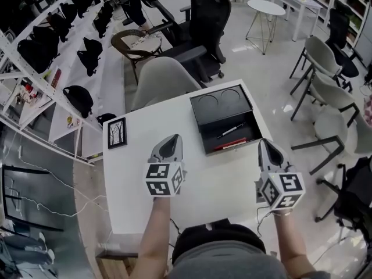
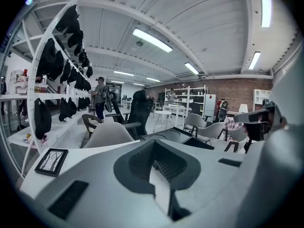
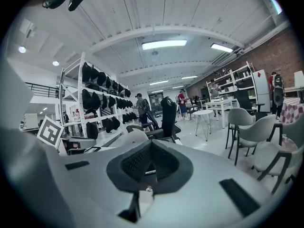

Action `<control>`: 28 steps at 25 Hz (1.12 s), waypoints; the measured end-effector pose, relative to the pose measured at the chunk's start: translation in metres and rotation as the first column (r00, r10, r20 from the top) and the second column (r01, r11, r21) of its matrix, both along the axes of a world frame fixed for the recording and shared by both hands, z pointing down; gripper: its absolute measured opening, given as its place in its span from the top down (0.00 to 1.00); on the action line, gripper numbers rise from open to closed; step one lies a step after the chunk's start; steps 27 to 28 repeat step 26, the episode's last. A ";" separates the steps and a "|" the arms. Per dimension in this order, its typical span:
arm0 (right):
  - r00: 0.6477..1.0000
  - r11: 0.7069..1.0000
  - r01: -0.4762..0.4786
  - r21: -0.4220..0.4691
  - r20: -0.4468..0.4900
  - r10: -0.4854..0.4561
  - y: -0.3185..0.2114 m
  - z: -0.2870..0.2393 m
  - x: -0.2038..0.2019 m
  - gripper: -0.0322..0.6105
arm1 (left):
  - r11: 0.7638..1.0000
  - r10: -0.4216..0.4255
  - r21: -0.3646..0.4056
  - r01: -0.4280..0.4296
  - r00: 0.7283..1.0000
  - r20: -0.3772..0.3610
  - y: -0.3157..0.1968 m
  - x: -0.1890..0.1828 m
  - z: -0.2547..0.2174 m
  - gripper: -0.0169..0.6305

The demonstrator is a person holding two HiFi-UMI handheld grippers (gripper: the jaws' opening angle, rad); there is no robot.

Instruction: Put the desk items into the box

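Note:
An open black box point(image 1: 252, 133) lies on the white table point(image 1: 221, 185), far right of centre, its lid point(image 1: 221, 100) folded back. Inside the box are a black-and-white pen point(image 1: 231, 131) and a red pen point(image 1: 229, 145). A black picture frame point(image 1: 117, 132) lies flat at the table's left edge; it also shows in the left gripper view point(image 2: 52, 160). My left gripper point(image 1: 171, 140) hovers over the table between frame and box, shut and empty point(image 2: 154, 163). My right gripper point(image 1: 265, 145) hangs just right of the box, jaws together with nothing held point(image 3: 149, 167).
A grey chair point(image 1: 163, 80) stands behind the table, black office chairs point(image 1: 203, 28) beyond it. More grey chairs point(image 1: 331, 97) stand on the right. White shelving with black bags point(image 1: 70, 45) runs along the left. A round white table point(image 1: 265, 7) stands far back.

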State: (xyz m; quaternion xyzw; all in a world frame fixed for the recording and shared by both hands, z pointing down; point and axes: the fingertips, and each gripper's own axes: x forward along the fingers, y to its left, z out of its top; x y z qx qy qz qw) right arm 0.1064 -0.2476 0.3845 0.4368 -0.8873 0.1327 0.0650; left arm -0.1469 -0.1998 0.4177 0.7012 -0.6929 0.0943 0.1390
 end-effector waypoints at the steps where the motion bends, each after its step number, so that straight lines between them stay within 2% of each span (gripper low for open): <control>1: 1.000 1.000 0.006 0.005 -0.007 -0.006 0.000 0.000 -0.001 0.95 | 1.000 -0.003 0.002 0.003 1.000 -0.005 0.001 0.000 0.000 0.96; 28: 0.995 0.995 0.097 0.016 -0.025 -0.097 0.004 0.001 -0.014 0.95 | 1.000 -0.026 0.007 0.026 0.999 -0.026 0.007 0.006 0.002 0.96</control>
